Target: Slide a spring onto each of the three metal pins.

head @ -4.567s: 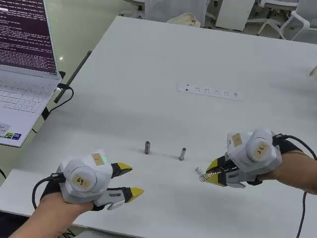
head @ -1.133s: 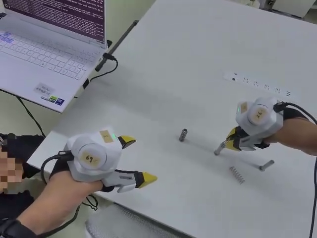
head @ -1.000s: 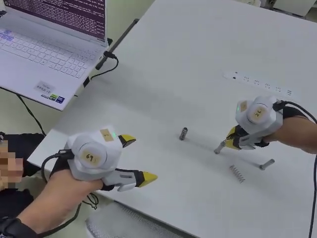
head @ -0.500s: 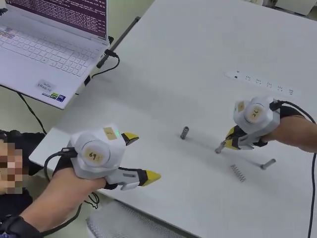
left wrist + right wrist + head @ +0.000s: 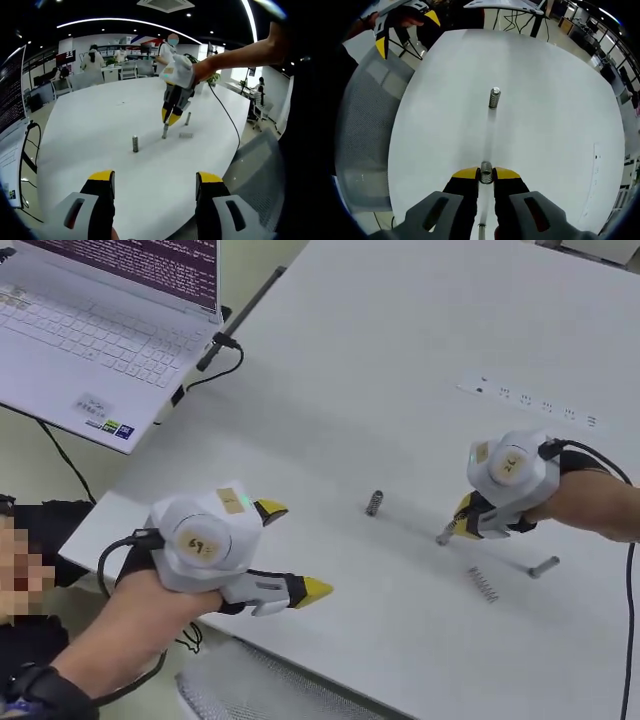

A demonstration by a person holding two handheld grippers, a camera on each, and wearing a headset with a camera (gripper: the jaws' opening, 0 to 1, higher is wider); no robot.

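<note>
Big white table [image 5: 400,340] in an open office, with a laptop [image 5: 90,330] beside its left edge. The right gripper [image 5: 458,527] is pinching a spring [image 5: 486,172] toward the front edge. The left gripper [image 5: 295,548] hangs with jaws spread at the front-left corner. A loose spring [image 5: 484,584] lies nearby.

laptop [image 5: 90,330]: cut off by top and left edges, screen text too small to read | right gripper [image 5: 462,522]: jaw tips half hidden under its body | spring [image 5: 486,172]: lower coils hidden between jaws | power strip [image 5: 535,403]: markings too small
</note>
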